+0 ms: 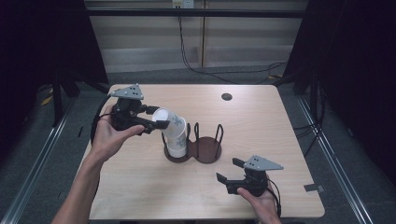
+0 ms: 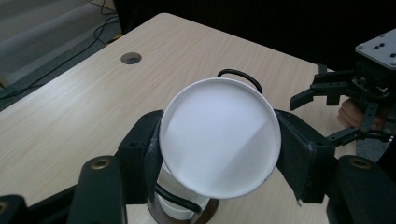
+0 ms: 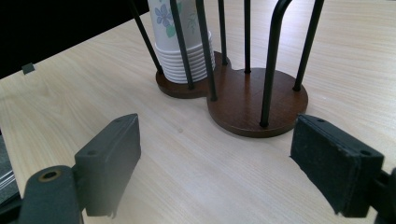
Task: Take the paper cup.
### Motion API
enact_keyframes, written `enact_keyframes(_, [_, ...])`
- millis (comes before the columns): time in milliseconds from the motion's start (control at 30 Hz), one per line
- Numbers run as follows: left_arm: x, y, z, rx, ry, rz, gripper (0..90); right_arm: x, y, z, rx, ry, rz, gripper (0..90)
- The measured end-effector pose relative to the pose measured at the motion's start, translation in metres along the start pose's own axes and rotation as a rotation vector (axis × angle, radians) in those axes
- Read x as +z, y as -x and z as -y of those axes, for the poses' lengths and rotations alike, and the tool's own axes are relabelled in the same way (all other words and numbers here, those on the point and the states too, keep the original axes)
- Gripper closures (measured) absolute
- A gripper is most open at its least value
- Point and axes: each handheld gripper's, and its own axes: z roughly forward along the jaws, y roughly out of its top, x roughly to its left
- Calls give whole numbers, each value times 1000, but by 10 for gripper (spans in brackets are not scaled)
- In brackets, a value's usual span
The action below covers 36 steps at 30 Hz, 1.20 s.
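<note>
My left gripper is shut on a white paper cup with a floral print, its pads on either side of the cup's upper end. The cup leans left, and its lower end meets the stack of cups in the left ring of a dark wooden holder. In the left gripper view the cup's round white end faces the camera between the jaws. The stack stands with its rims down inside the black wire loops. My right gripper rests open near the table's front right, facing the holder's base, with nothing between its pads.
The holder's right ring stands empty, with wire loops rising from it. A round cable hole lies at the table's far side. The table's front edge runs just below my right hand. My right gripper shows beyond the cup.
</note>
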Motion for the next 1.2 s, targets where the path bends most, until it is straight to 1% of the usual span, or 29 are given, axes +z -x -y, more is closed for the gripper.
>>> enact_keyframes(33, [-1, 0, 2, -7, 7, 7, 376, 0, 0, 0, 3, 0, 0, 155])
enact_keyframes(100, [-3, 0, 4, 7, 14, -6, 376, 0, 0, 0, 4, -1, 1, 155])
enact_keyframes(167, [-5, 1, 7, 11, 17, 5, 376, 0, 0, 0, 3, 0, 0, 155])
enact_keyframes(300, [-8, 5, 12, 25, 20, 9, 376, 0, 0, 0, 4, 0, 1, 156])
enact_keyframes(333, [-9, 6, 13, 23, 21, 15, 376, 0, 0, 0, 3, 0, 0, 156])
enact_keyframes(367, [-9, 7, 15, 28, 22, 10, 375, 0, 0, 0, 1, 0, 1, 156])
enact_keyframes(467, [-9, 9, 18, 26, 23, 11, 375, 1, -1, 0, 2, 1, 1, 156])
enact_keyframes(533, [-8, 10, 20, 29, 21, 28, 376, 1, 0, 0, 3, 0, 0, 156])
enact_keyframes(600, [-7, 13, 22, 31, 13, 24, 376, 1, 0, 0, 3, -2, 0, 155])
enact_keyframes(667, [-6, 16, 24, 33, 16, 24, 376, 0, 0, 0, 2, -2, -1, 155])
enact_keyframes(700, [-6, 18, 25, 32, 13, 15, 376, 0, 0, 0, 2, -1, -1, 155])
enact_keyframes(767, [-6, 20, 28, 27, 26, 31, 375, 0, 0, 0, 1, -2, -4, 156])
enact_keyframes(867, [-6, 23, 33, 22, 42, 30, 374, -1, 0, 0, -5, 1, -11, 166])
enact_keyframes(967, [-4, 26, 39, 29, 35, 31, 374, -1, -1, -1, -12, 8, -18, 164])
enact_keyframes(1033, [-3, 29, 44, 26, 48, 44, 374, -1, -1, -1, -13, 12, -22, 160])
enact_keyframes(1067, [-2, 29, 45, 22, 48, 54, 374, -1, -1, -1, -10, 9, -24, 156])
enact_keyframes(1133, [-1, 31, 49, 24, 43, 59, 374, 0, -1, -1, -11, 4, -40, 146])
enact_keyframes(1200, [0, 33, 53, 17, 42, 71, 374, 1, -4, -1, -20, -3, -48, 142])
